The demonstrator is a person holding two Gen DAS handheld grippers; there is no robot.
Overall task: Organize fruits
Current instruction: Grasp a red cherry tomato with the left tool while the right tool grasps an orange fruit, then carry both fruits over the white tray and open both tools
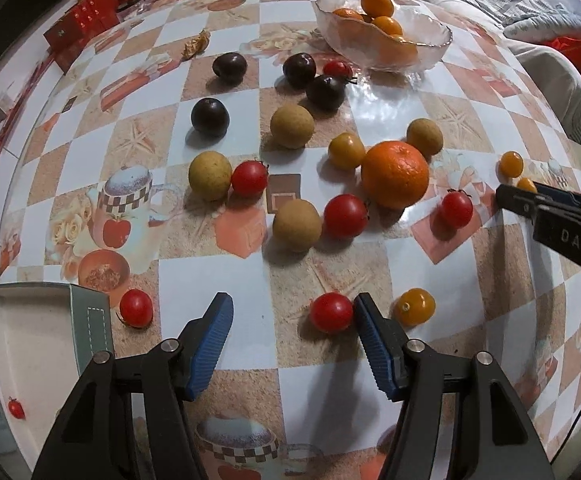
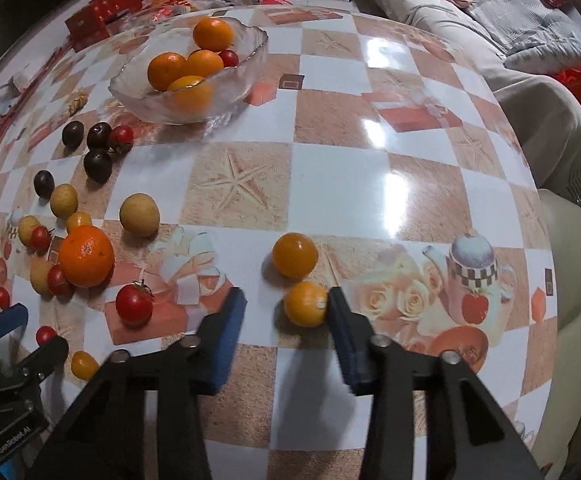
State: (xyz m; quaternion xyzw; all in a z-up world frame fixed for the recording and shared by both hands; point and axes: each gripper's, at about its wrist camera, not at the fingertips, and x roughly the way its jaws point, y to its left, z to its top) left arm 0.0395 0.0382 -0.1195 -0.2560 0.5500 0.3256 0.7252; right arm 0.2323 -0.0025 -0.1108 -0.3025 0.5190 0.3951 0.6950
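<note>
Left gripper: our left gripper [image 1: 292, 312] points down at the round table with the checked, glossy printed cloth [image 1: 390, 92]. Its jaws stand half open, and a small red cherry tomato [image 1: 331, 313] lies between them, touching the blue ribbed pad on the right side [image 1: 372, 340]. The other pad is apart from it, so we do not hold it.

Right gripper: our right gripper [image 2: 286, 304] has a small round yellow-orange fruit [image 2: 305, 304] between its fingers. The right pad [image 2: 340, 316] touches the fruit; the left one is apart, so the jaws are not clamped on it. The fingers look blurred.

Second yellow fruit: a similar yellow-orange fruit [image 2: 294, 255] lies just behind the first one, on the cloth.

Glass bowl: a clear glass bowl with a wavy rim [image 1: 434, 46] stands at the far side of the table and holds several orange fruits [image 1: 377, 3]; in the right wrist view we see also one small red tomato [image 2: 229, 57] inside.

Loose fruits: a big orange mandarin [image 1: 395, 174], dark purple round fruits [image 1: 209, 117], tan round fruits [image 1: 292, 126] and more red tomatoes [image 1: 249, 178] lie scattered in the middle.

White tray: a white shallow tray with a grey-green edge [image 1: 90, 320] sits at the near left and holds one small red tomato [image 1: 16, 408].
</note>
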